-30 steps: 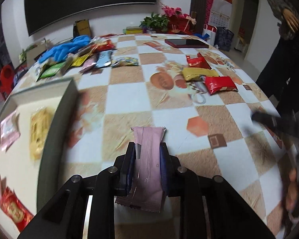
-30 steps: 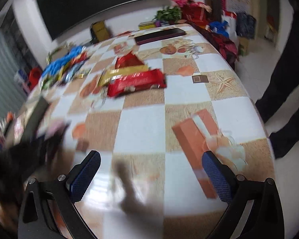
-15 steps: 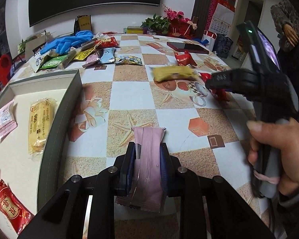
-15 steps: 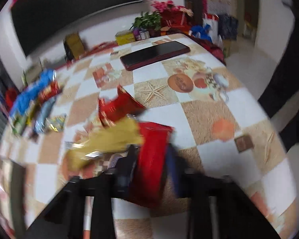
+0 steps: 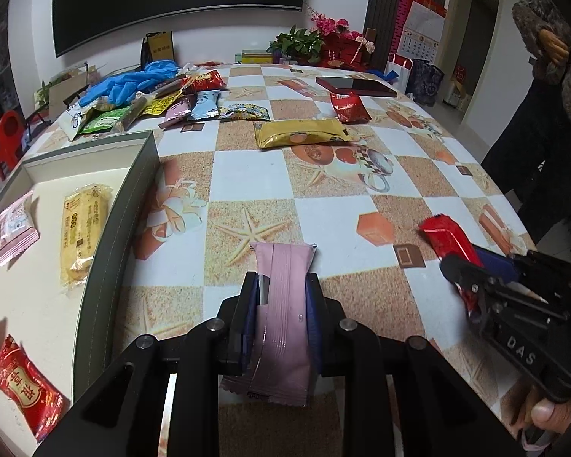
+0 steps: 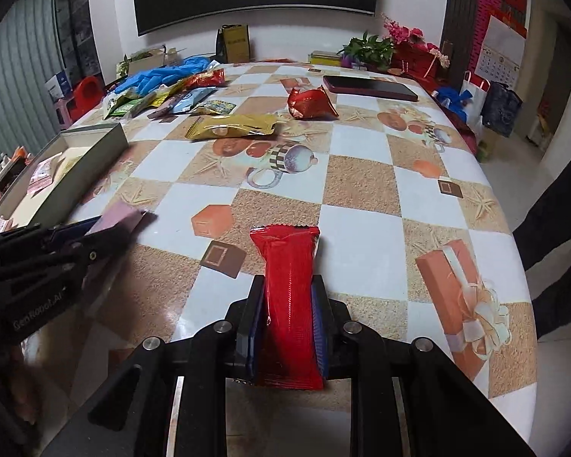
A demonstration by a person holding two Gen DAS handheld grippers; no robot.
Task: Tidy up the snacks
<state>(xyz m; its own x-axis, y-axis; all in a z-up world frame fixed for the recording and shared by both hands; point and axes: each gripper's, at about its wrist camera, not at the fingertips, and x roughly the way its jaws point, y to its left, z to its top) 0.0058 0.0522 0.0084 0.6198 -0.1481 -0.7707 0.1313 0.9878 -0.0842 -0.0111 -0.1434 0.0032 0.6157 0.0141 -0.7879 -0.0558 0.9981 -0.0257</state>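
Observation:
My left gripper (image 5: 281, 282) is shut on a pink snack packet (image 5: 285, 304), held above the table next to the grey open box (image 5: 133, 198). My right gripper (image 6: 289, 285) is shut on a red snack packet (image 6: 289, 266) that sticks out forward between the pads. In the left wrist view the right gripper (image 5: 472, 266) and its red packet (image 5: 445, 236) sit at the right. The right wrist view shows the left gripper (image 6: 91, 236) with the pink packet (image 6: 120, 217) at the left. The box holds a yellow packet (image 5: 82, 228), a pale pink one (image 5: 17, 224) and a red one (image 5: 23, 384).
A gold packet (image 5: 300, 133) and a red pouch (image 5: 348, 106) lie mid-table. A heap of snacks (image 5: 171, 103) and blue gloves (image 5: 133, 80) sit at the far left. A dark phone (image 5: 356, 85) lies at the back. A person (image 5: 544, 114) stands by the table's right edge.
My right gripper, open over bare tablecloth a second ago, closed on the red packet beside the gold one and carried it back toward the near side. The left gripper kept still with the pink packet.

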